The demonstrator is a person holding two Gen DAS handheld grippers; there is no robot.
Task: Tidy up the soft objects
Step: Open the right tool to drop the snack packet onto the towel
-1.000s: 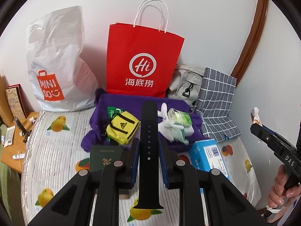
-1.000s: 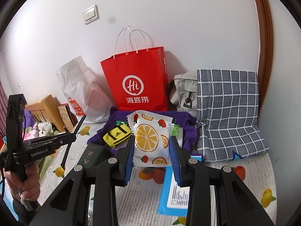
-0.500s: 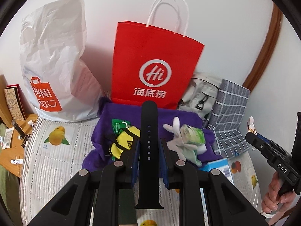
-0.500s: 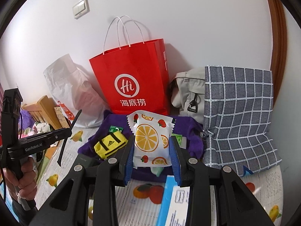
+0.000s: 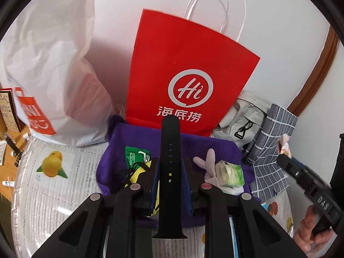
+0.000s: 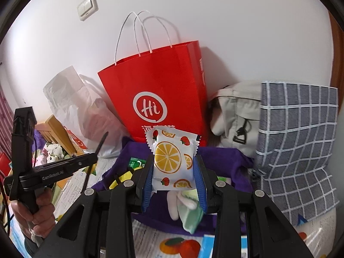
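Note:
My left gripper (image 5: pixel 171 168) is shut on a black watch strap (image 5: pixel 170 146) that stands up between its pads, above a purple cloth (image 5: pixel 193 145). On that cloth lie a yellow pouch (image 5: pixel 137 175), a green packet (image 5: pixel 134 155) and a white plush rabbit with a green tissue pack (image 5: pixel 229 173). My right gripper (image 6: pixel 173 167) is shut on a white snack packet printed with orange slices (image 6: pixel 172 161), held over the same purple cloth (image 6: pixel 221 157). A red paper bag (image 5: pixel 189 73) (image 6: pixel 159 94) stands upright behind the cloth. Each gripper shows in the other's view, held by a hand.
A white plastic bag (image 5: pixel 51 64) leans at the left of the red bag. A beige backpack (image 6: pixel 234 116) and a grey checked bag (image 6: pixel 298 133) stand at the right. A blue box (image 6: pixel 223 247) lies near on the fruit-printed sheet (image 5: pixel 53 182). A wooden bedside (image 5: pixel 6 167) is far left.
Both grippers have moved forward toward the red bag and the purple cloth, which now look larger and closer. Each keeps its grip on its item.

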